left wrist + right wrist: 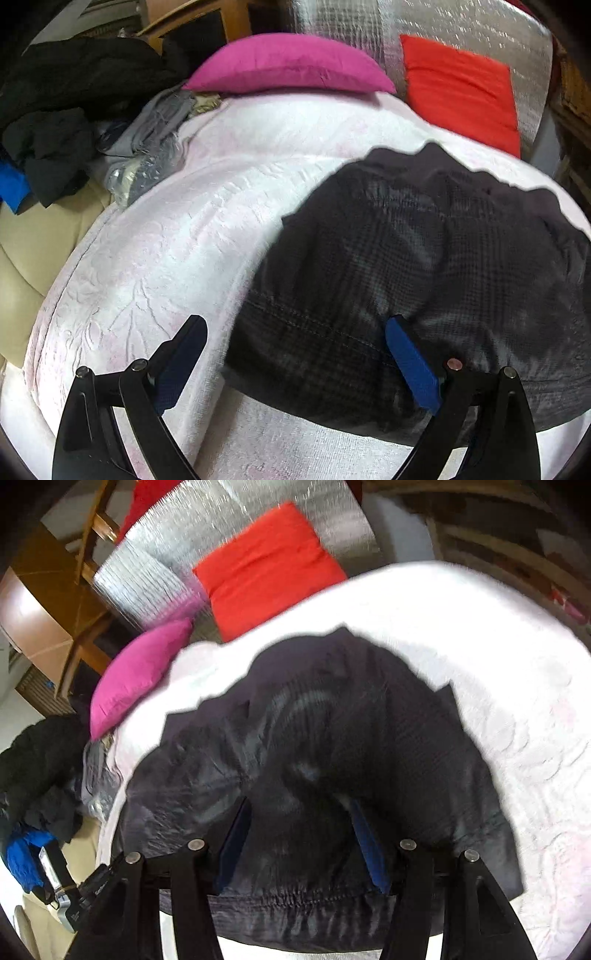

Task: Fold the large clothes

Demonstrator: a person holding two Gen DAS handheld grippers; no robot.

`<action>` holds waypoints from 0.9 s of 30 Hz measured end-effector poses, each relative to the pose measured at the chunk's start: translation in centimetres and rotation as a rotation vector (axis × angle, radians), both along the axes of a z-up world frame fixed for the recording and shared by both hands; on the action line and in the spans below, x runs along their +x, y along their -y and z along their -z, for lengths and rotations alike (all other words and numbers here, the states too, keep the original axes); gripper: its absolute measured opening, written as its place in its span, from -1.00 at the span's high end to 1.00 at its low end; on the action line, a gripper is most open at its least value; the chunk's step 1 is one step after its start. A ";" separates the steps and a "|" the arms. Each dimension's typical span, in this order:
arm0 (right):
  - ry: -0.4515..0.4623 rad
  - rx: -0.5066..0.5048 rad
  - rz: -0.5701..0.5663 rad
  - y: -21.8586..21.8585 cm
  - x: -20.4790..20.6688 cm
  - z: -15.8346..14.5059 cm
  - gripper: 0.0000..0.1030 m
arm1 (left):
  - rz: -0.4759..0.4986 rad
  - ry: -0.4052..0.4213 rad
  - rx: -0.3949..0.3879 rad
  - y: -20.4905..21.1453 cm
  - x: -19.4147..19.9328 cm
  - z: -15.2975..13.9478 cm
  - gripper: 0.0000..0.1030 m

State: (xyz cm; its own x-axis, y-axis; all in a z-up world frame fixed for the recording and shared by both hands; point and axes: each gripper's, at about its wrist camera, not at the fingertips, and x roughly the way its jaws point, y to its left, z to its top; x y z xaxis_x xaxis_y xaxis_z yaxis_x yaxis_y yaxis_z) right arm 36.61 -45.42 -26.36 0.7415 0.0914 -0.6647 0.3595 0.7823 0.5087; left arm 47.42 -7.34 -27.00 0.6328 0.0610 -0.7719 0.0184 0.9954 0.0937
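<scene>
No readable writing or labels. Dark checked jacket lies on your white bedspread, 3 o'clock of the left gripper, fingers spread, empty. Right gripper: grip unclear.

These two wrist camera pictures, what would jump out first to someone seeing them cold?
Probably the dark garment spread on the white bedspread, filling the near middle of both views. Next, the two bright cushions at the far edge of the bed: a pink cushion and a red cushion beside it. Both grippers stand open, the left gripper at the garment's edge, the right gripper over it.
</scene>
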 end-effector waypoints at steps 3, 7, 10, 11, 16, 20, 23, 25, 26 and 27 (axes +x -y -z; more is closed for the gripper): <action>0.028 -0.006 0.027 0.9 -0.7 -0.7 -0.18 | -0.039 0.054 0.037 -1.1 0.1 -1.1 -0.88; -0.005 0.071 0.073 3.1 -0.9 0.9 -0.18 | -0.047 -0.007 0.013 -2.2 1.3 0.1 -0.88; -0.051 0.111 0.034 3.3 -0.1 2.6 -0.18 | -0.033 -0.052 -0.051 -2.9 2.1 0.9 -0.88; -0.052 0.098 0.029 3.1 0.0 2.5 -0.18 | -0.032 -0.060 -0.064 -3.0 2.2 0.8 -0.88; 0.016 0.106 0.029 3.3 -0.7 0.7 -0.18 | -0.038 -0.003 -0.102 -3.3 1.8 -1.3 -0.88; 0.050 0.049 0.054 3.0 -1.0 -0.1 -0.18 | -0.042 0.033 -0.051 -2.9 1.9 -1.8 -0.88; -0.009 0.043 0.074 3.0 -0.2 1.2 -0.18 | -0.023 -0.058 0.001 -2.3 2.9 0.3 -0.89; -0.045 0.057 0.059 3.0 0.3 2.5 -0.18 | -0.019 -0.044 0.018 -2.0 2.9 0.7 -0.89; -0.048 0.048 0.057 3.0 0.3 2.5 -0.18 | -0.019 -0.040 0.029 -1.9 2.9 0.5 -0.88; -0.046 0.040 0.057 2.9 0.2 2.4 -0.18 | -0.013 -0.036 0.040 -1.7 2.8 0.2 -0.88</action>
